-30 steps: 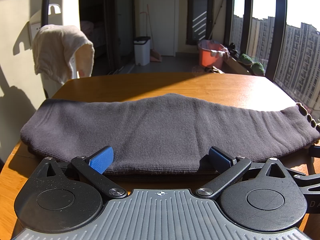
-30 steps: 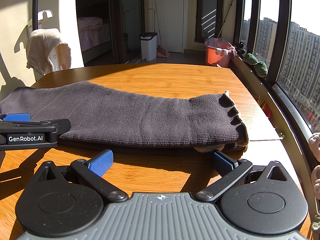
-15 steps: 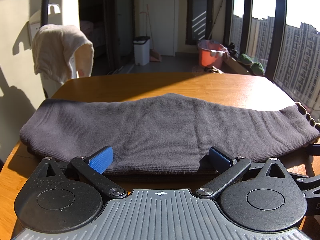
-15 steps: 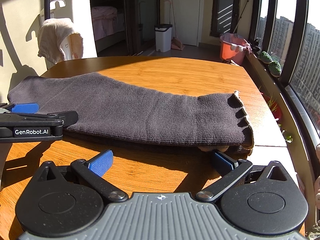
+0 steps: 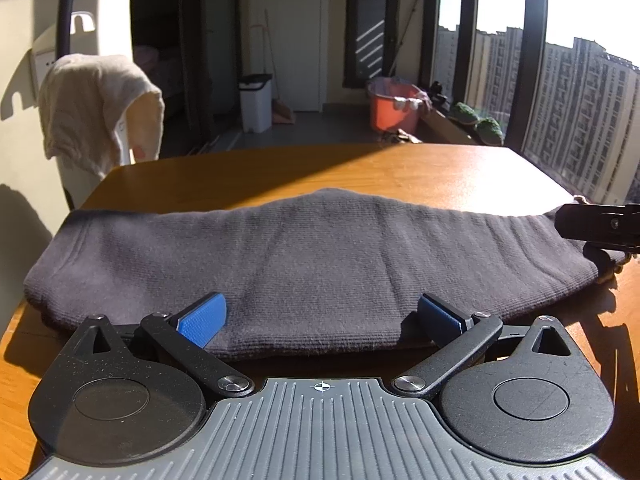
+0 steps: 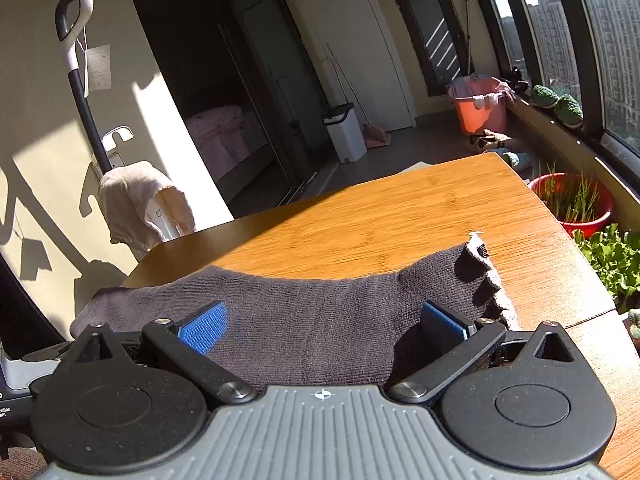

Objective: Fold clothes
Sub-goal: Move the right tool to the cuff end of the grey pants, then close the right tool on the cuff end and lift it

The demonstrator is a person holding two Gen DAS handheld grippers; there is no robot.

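A dark grey knit garment lies folded into a long band across the wooden table. My left gripper is open at the band's near edge, left of its middle, blue pads on either side of the fabric. My right gripper is open too and tilted over the garment's right end, with cloth filling the gap between its fingers. The scalloped hem sits just past its right finger. In the left wrist view the right gripper shows at the far right.
A cream towel hangs behind the table's left corner. The table's right edge borders a red plant pot and leafy plants. Farther back are a white bin and an orange tub. Bare wood lies beyond the garment.
My right gripper has moved forward from the bare wood onto the garment's right end and tilted. The left gripper and the garment have stayed put.
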